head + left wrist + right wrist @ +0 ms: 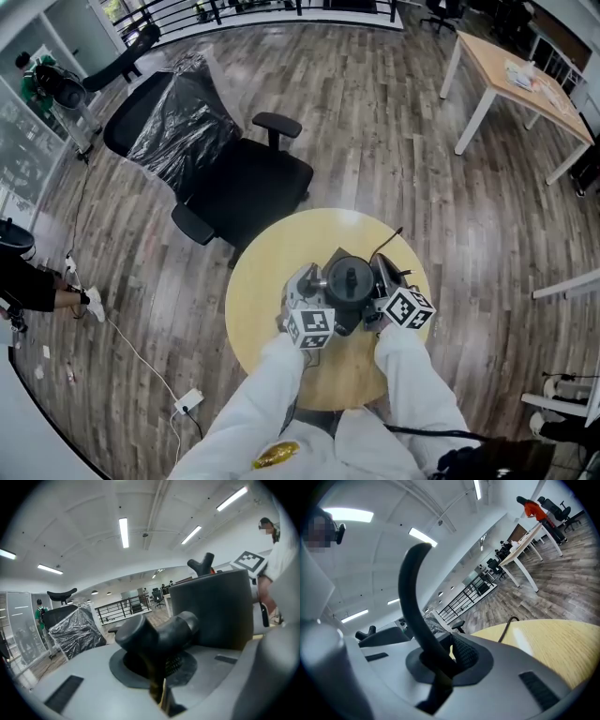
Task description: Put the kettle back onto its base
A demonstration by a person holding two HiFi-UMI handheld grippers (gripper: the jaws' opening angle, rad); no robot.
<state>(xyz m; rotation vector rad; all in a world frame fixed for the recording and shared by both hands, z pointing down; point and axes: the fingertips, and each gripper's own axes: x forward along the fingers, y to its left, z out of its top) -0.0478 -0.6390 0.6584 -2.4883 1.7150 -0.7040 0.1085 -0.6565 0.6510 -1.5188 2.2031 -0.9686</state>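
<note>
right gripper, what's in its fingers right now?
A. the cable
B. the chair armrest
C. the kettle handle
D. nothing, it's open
C: the right gripper is shut on the curved black handle of the kettle; the cable lies loose on the table.

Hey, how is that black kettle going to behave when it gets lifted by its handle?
The kettle probably stays rigid; its body looks hard-shelled. Held only by the thin curved handle in the right claw, it may swing or tilt. Weight depends on water inside, which the lid hides.
</note>
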